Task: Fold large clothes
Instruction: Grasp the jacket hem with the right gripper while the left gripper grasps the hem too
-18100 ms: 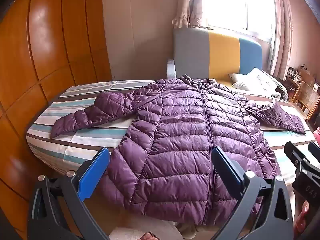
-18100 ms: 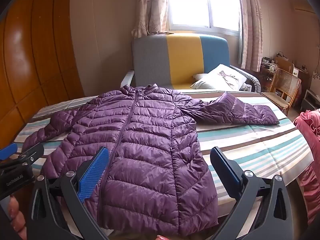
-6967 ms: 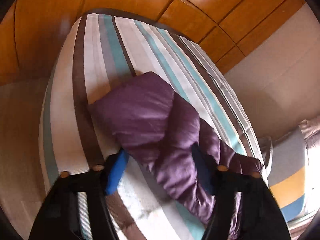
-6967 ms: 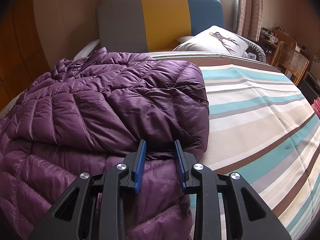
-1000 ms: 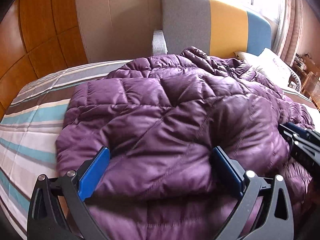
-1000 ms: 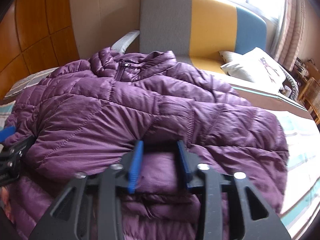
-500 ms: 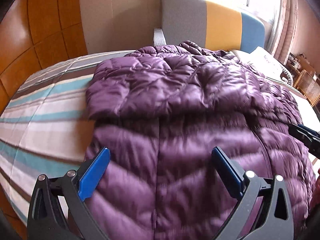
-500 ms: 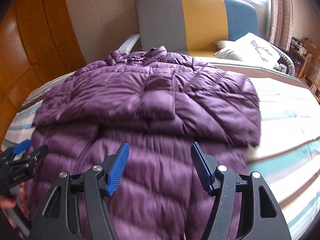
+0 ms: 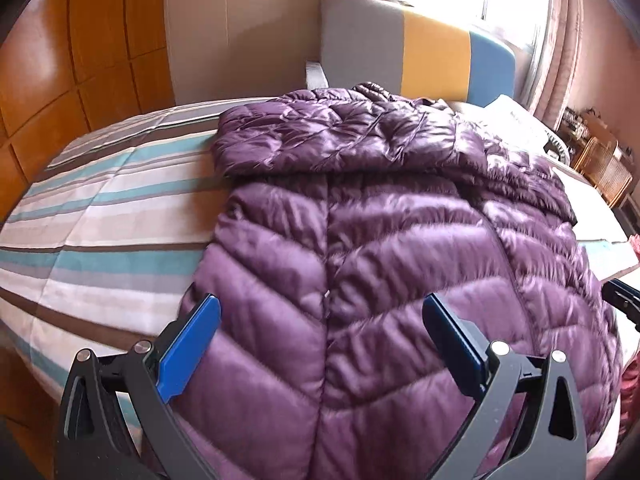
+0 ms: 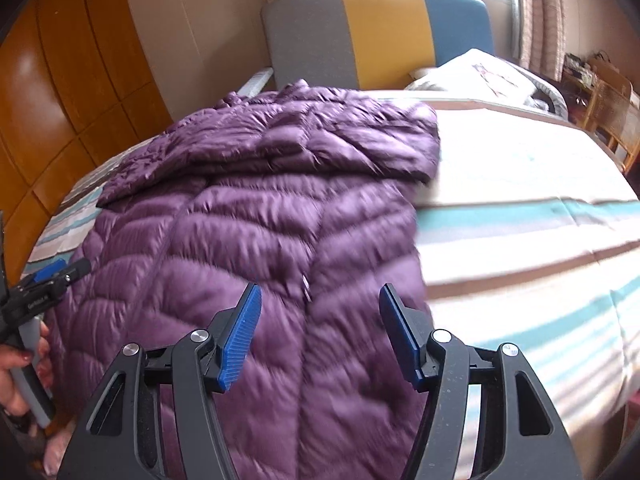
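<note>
A purple quilted puffer jacket (image 9: 380, 240) lies on the striped bed (image 9: 100, 220), both sleeves folded in across its upper half. It also shows in the right wrist view (image 10: 260, 220). My left gripper (image 9: 320, 332) is open and empty above the jacket's lower left part. My right gripper (image 10: 320, 320) is open and empty above the lower right part. The left gripper's tip shows at the left edge of the right wrist view (image 10: 44, 280). The right gripper's tip shows at the right edge of the left wrist view (image 9: 624, 300).
A grey, yellow and blue headboard (image 9: 420, 48) stands at the far end, with a white pillow (image 10: 492, 76) by it. Wooden wardrobe panels (image 9: 72, 60) run along the left. A cane chair (image 10: 612, 108) stands at the far right. Bare bedding (image 10: 540, 220) lies right of the jacket.
Both grippers have pulled back toward the jacket's hem. The right gripper, shut on the folded sleeve a second ago, has let go and opened. The sleeves now lie folded across the chest.
</note>
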A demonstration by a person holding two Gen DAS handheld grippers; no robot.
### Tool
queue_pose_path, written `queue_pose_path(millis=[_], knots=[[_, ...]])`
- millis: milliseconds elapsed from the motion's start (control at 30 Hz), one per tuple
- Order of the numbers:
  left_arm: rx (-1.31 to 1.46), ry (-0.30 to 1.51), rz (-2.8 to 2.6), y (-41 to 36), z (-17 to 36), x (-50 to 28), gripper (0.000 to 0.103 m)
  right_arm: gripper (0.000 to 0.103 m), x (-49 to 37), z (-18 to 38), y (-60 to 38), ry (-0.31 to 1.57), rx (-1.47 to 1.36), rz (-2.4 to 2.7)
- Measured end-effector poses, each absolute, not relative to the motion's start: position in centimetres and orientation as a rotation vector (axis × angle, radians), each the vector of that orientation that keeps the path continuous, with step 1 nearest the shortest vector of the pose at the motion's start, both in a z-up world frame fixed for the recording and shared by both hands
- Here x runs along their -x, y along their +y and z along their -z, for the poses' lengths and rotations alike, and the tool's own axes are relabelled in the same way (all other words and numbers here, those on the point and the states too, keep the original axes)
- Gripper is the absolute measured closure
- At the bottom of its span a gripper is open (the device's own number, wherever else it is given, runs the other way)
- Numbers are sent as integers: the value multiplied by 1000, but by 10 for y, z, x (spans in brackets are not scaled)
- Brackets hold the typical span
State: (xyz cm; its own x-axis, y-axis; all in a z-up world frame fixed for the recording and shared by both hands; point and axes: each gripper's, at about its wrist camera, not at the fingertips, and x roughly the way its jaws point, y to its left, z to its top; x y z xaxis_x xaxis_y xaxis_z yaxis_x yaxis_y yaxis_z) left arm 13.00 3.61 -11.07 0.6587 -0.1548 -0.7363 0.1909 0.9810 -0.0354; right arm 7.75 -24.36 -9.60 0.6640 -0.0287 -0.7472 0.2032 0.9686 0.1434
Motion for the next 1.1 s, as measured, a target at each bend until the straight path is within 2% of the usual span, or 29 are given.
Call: queue_pose_path(millis=[67, 300, 367, 433, 533, 733, 833, 900, 967, 1000, 1033, 1067, 1100], knots=[[-41, 828, 190, 44, 110, -124, 2, 46, -67, 99, -249, 853, -236, 138], [-65, 814, 170, 85, 115, -92, 6, 46, -25, 95, -273, 864, -268, 186], [-60, 830, 170, 96, 118, -86, 12, 47, -14, 96, -280, 877, -278, 191], [-43, 855, 178, 107, 122, -80, 19, 54, -6, 99, -283, 899, -279, 185], [-3, 897, 200, 119, 130, -72, 28, 54, 5, 107, -283, 941, -274, 170], [4, 935, 267, 120, 139, -57, 30, 54, 19, 120, -279, 1003, -283, 126], [-37, 949, 296, 112, 141, -52, 33, 73, 19, 127, -274, 1044, -304, 77], [-62, 951, 298, 106, 140, -50, 39, 79, 18, 130, -269, 1055, -296, 59], [-60, 950, 310, 103, 137, -49, 62, 93, 15, 129, -266, 1050, -300, 26], [-49, 952, 328, 102, 134, -49, 70, 94, 15, 126, -265, 1038, -308, 12], [-38, 949, 343, 101, 132, -48, 85, 97, 13, 124, -263, 1027, -314, 3], [-34, 932, 345, 99, 128, -47, 90, 97, 12, 122, -262, 1014, -320, -6], [-38, 910, 344, 97, 125, -45, 91, 98, 11, 118, -260, 996, -323, -14]])
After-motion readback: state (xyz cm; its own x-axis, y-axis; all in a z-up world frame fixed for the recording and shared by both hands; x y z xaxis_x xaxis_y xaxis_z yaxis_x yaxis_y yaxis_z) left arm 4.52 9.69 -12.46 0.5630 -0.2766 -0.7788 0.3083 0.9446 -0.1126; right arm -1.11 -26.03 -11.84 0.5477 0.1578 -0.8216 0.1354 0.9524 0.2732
